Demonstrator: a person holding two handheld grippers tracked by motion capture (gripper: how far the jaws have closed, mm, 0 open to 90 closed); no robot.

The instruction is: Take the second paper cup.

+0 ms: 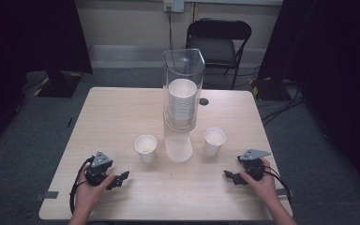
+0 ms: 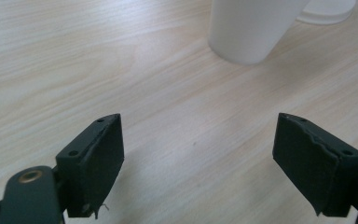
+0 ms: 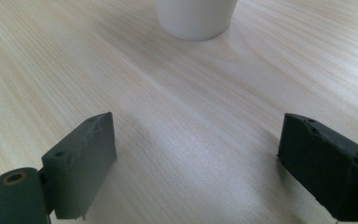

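Two white paper cups stand upright on the wooden table (image 1: pixel 122 112), one left of centre (image 1: pixel 146 148) and one right of centre (image 1: pixel 214 140). Between them rises a clear cup dispenser (image 1: pixel 183 89) holding a stack of white cups, with an upside-down cup (image 1: pixel 178 148) under its mouth. My left gripper (image 1: pixel 121 179) rests near the front left, open and empty, pointing toward the left cup (image 2: pixel 251 28). My right gripper (image 1: pixel 229 177) sits at the front right, open and empty. The right cup (image 3: pixel 196 16) stands ahead of its jaws (image 3: pixel 198 135).
A small dark round spot (image 1: pixel 203 101) lies on the table behind the dispenser. A black folding chair (image 1: pixel 218 44) stands beyond the far edge. Dark curtains hang on both sides. The dispenser's base (image 2: pixel 328 11) shows beside the left cup.
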